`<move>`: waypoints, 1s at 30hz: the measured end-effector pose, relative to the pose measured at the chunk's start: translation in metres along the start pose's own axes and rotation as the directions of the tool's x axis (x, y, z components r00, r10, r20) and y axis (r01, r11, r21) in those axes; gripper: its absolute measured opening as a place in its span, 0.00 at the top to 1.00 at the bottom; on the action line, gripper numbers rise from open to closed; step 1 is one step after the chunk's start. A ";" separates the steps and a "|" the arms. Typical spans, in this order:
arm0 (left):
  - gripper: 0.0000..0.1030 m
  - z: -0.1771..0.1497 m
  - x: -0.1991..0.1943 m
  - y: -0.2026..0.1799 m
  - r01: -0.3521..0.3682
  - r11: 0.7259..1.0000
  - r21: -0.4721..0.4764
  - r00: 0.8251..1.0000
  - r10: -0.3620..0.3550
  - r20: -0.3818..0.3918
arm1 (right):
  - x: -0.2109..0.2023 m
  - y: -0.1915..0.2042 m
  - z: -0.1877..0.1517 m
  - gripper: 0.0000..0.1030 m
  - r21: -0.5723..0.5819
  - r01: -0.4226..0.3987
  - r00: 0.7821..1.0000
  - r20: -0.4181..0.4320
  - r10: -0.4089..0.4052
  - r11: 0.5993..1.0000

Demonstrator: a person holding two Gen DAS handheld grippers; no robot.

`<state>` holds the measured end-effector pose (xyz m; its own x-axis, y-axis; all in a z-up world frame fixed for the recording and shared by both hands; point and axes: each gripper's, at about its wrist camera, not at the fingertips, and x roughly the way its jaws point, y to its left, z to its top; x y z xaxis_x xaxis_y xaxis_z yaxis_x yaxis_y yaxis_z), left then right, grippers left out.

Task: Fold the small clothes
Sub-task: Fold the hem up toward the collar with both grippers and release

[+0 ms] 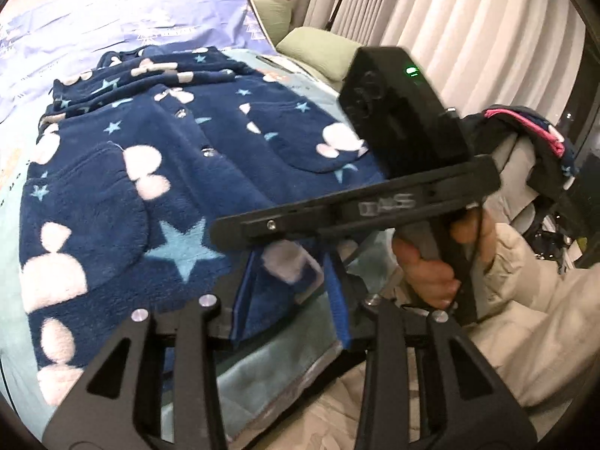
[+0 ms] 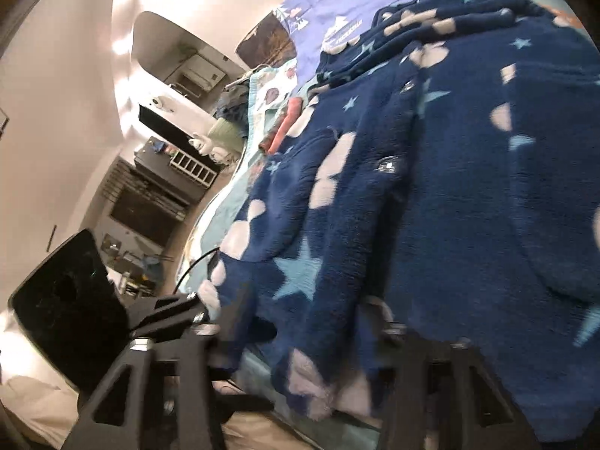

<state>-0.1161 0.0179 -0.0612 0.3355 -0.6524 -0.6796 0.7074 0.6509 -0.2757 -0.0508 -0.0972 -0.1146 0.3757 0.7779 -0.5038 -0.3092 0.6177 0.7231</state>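
Bedding fills most of what we see from the left wrist: a pale teal blanket [image 1: 285,360] covers the bed, a lilac sheet [image 1: 123,11] with small white prints lies farther back, and green pillows [image 1: 318,50] sit at the far edge below pleated curtains [image 1: 468,18]. On the blanket lies the fleece jacket [image 1: 157,157], navy with light blue stars and pink shapes, spread flat with its snap front up and another piece of the same fabric bunched behind it. Our left tongs [image 1: 290,322] stand released, fingers wide apart over the jacket's near hem, where a blue edge hangs between them untouched. Our right hand [image 1: 431,266] grips the handle of the other tool, which crosses this view; beside it, dark clothes with pink trim [image 1: 525,127] hang over a chair back.

From the right wrist, the jacket [image 2: 468,187] takes up the right half, its hem [image 2: 315,386] drooping off the bed edge between the fingers of our right tongs [image 2: 300,393]. These look spread apart, but blur keeps us from telling whether they touch the cloth. To the left the room shows a white wall [image 2: 67,93], dark shelves [image 2: 157,191] and the body of the left tool [image 2: 71,300].
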 end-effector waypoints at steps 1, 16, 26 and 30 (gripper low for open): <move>0.63 0.000 -0.005 0.002 -0.003 1.000 -0.007 1.000 0.003 0.008 | -0.004 0.003 0.000 0.94 -0.002 0.004 1.000 0.023 -0.004 1.000; 0.52 -0.029 -0.009 0.074 -0.273 0.944 -0.185 0.962 0.263 -0.078 | -0.042 -0.010 -0.027 0.85 -0.021 0.253 0.966 0.065 -0.251 0.967; 0.33 -0.035 -0.058 0.094 -0.374 0.894 -0.248 0.921 0.390 0.019 | -0.160 -0.039 -0.040 0.47 0.128 0.489 0.820 0.271 -0.505 0.863; 0.33 -0.048 -0.051 0.114 -0.389 0.870 -0.304 0.918 0.392 -0.052 | -0.182 -0.075 -0.053 0.46 0.262 0.428 0.838 0.243 -0.488 0.865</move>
<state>-0.0825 0.1439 -0.0911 0.5536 -0.3238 -0.7673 0.2956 0.9377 -0.1824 -0.1426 -0.2792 -0.1023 0.6778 0.3223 -0.6608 0.1225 0.8367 0.5338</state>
